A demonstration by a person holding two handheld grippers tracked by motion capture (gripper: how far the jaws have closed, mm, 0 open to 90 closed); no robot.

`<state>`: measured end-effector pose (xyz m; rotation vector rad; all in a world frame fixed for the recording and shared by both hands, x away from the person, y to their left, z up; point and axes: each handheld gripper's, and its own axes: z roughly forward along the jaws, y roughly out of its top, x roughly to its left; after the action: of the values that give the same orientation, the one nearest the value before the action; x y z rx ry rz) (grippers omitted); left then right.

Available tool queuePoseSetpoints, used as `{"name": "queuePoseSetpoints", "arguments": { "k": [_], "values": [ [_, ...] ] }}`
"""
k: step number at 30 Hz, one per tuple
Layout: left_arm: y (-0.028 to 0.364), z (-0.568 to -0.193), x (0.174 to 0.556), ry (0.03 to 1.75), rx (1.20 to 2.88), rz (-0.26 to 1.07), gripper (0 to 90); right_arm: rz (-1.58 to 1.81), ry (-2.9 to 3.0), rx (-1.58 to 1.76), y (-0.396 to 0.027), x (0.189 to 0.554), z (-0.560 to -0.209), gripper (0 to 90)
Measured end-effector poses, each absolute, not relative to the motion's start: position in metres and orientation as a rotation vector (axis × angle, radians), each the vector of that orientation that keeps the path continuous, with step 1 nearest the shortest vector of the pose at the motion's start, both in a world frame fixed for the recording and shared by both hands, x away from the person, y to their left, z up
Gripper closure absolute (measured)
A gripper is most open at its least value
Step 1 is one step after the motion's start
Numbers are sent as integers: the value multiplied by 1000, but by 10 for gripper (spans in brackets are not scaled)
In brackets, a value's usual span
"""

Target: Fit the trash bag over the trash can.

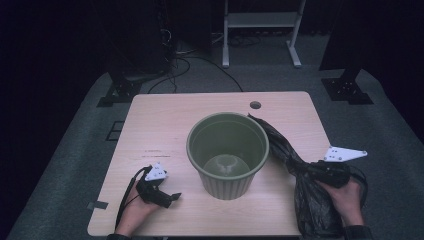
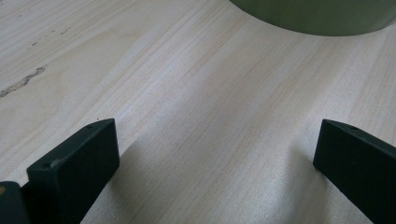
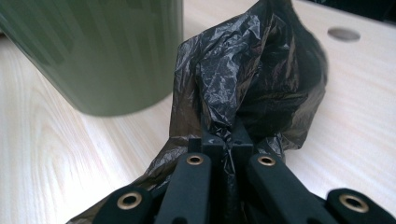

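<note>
While the green bin point(image 1: 227, 150) stands empty, right gripper point(image 3: 227, 140) pinches the black bag point(image 3: 252, 79); left gripper point(image 2: 215, 154) gapes wide.

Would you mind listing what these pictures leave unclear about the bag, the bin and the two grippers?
- black plastic bag: its lower end is cut off by the high view's bottom edge.
- green bin: mostly cut off by the left gripper view's top edge.
- right gripper: the bag's folds hide its pinched fingers.
- Dim background: too dark.

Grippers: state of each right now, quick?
Left gripper: open, holding nothing, fingers over bare table.
Right gripper: shut on the black plastic bag.
</note>
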<state>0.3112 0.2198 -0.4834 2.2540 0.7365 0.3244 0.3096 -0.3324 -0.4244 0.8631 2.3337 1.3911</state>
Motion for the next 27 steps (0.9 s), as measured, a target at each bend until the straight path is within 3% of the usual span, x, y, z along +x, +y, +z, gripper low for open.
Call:
{"name": "queuePoseSetpoints", "arguments": {
  "k": [27],
  "values": [
    [220,-483,311,752,2250,329,0,1668,2213,581,-334,294,-331,894]
  ]
}}
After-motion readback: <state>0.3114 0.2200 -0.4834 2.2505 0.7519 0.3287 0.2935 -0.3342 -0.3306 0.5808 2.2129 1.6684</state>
